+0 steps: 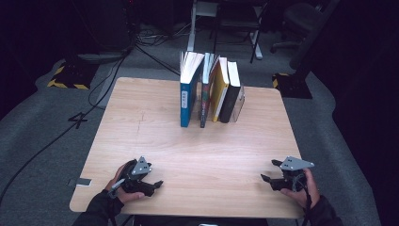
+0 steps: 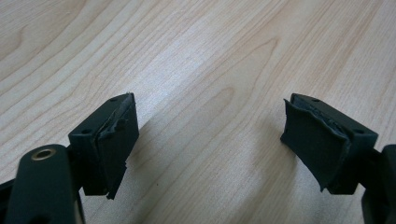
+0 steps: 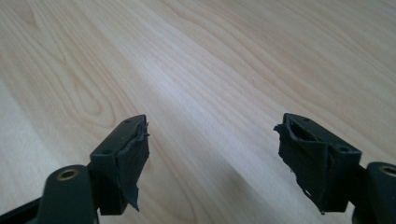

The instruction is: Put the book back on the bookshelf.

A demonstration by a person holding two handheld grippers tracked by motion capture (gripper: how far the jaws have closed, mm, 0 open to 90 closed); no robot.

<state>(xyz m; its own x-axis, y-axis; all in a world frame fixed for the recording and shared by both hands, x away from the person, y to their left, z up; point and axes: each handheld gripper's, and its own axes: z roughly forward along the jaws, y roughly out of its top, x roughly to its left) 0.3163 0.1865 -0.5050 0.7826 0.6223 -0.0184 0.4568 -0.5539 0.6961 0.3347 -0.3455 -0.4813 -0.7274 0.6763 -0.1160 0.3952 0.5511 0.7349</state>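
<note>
Several books [image 1: 211, 89] stand upright in a row at the far middle of the wooden table [image 1: 141, 113]: a blue one [image 1: 187, 101] at the left, then a dark patterned one, a yellow one [image 1: 219, 94] and a black one [image 1: 231, 96]. My left gripper [image 1: 154, 184] rests near the front left edge, held by a hand, and it is open with nothing in it. In the left gripper view its jaws [image 2: 208, 140] spread wide over bare wood. My right gripper [image 1: 269, 172] sits near the front right edge, also open and empty [image 3: 212, 158].
A clear bookend or stand [image 1: 240, 106] leans against the right side of the books. Around the table lie grey carpet, black cables [image 1: 56, 136] and a chair base [image 1: 282, 44] at the back. A small tag [image 1: 83, 181] sticks out at the table's front left corner.
</note>
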